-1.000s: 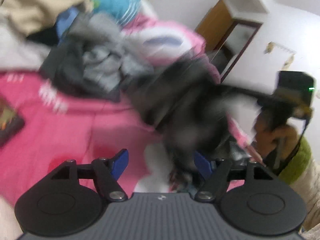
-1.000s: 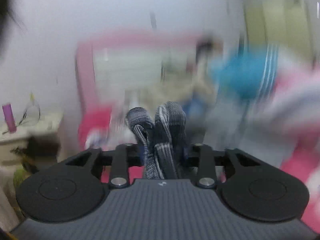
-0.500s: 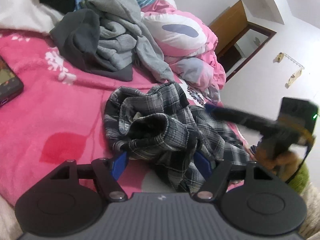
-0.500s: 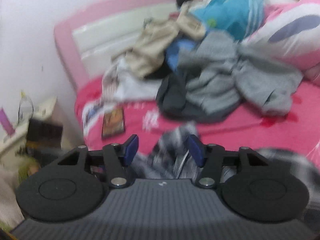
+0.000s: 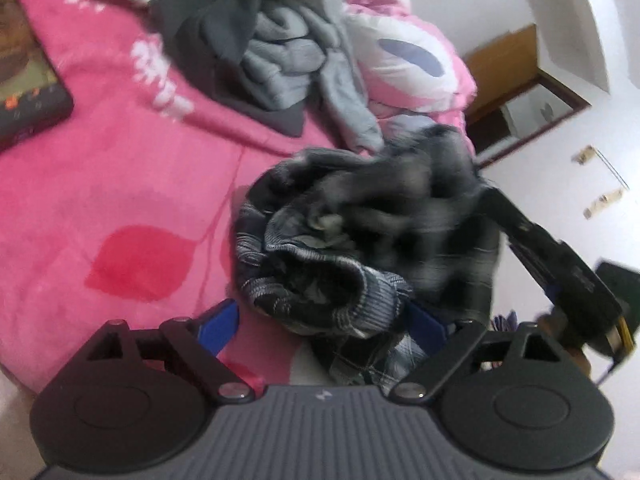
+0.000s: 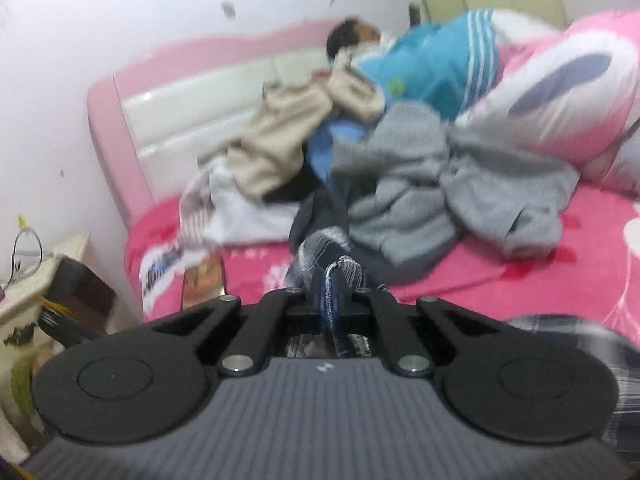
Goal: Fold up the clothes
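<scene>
A black-and-grey plaid shirt (image 5: 360, 240) lies crumpled on the pink bedspread (image 5: 100, 168), blurred at its far side. My left gripper (image 5: 324, 322) is open just in front of it, with the blue pads either side of the shirt's near fold. My right gripper (image 6: 334, 284) is shut on a bunch of the plaid shirt (image 6: 320, 250), and its body shows at the right of the left wrist view (image 5: 560, 264). More of the shirt shows at the lower right of the right wrist view (image 6: 568, 332).
A pile of grey clothes (image 5: 272, 48) and a pink-and-white duvet (image 5: 408, 52) lie behind the shirt. A dark box (image 5: 24, 76) lies at the left on the bed. Beige, blue and white clothes (image 6: 304, 136) sit by the pink headboard (image 6: 120, 120). A bedside table (image 6: 36, 280) stands left.
My right gripper dropped the shirt, opened, then shut on a bunch of it again. The shirt landed on the bed in front of my left gripper, which stayed open.
</scene>
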Demonstrator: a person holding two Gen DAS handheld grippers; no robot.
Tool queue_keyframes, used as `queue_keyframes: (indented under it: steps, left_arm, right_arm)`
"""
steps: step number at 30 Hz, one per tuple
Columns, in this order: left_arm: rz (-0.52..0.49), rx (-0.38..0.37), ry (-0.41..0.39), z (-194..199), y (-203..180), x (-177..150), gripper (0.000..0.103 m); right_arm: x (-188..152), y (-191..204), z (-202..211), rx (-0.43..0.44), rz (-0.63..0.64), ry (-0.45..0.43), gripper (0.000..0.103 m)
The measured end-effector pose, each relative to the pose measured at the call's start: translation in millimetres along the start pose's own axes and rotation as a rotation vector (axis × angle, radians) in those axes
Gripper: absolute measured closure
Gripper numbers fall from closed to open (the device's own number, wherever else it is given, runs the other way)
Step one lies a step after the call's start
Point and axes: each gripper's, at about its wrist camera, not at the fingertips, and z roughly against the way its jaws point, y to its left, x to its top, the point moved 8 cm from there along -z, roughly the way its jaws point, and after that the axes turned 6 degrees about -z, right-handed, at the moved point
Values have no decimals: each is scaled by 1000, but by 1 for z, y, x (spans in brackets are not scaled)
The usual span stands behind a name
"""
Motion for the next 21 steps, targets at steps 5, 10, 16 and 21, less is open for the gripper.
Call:
queue_keyframes:
  steps: [5,10,16,21]
  left_arm:
    - [2,76,0,-10,2,2,44]
    - [-9,108,11,0,7,-5,61]
    - [-78,79,27,19,7,-19,56]
    - [-35,12,23,17,4,-16,25]
  right_arm:
    - [3,-25,-8,-80,-21,-17,99]
    - [2,-51,-27,-128,-7,57,50]
    - [-5,-47,-35,29,-18,174,12]
    - [-26,-52,-68,29,21,326,11]
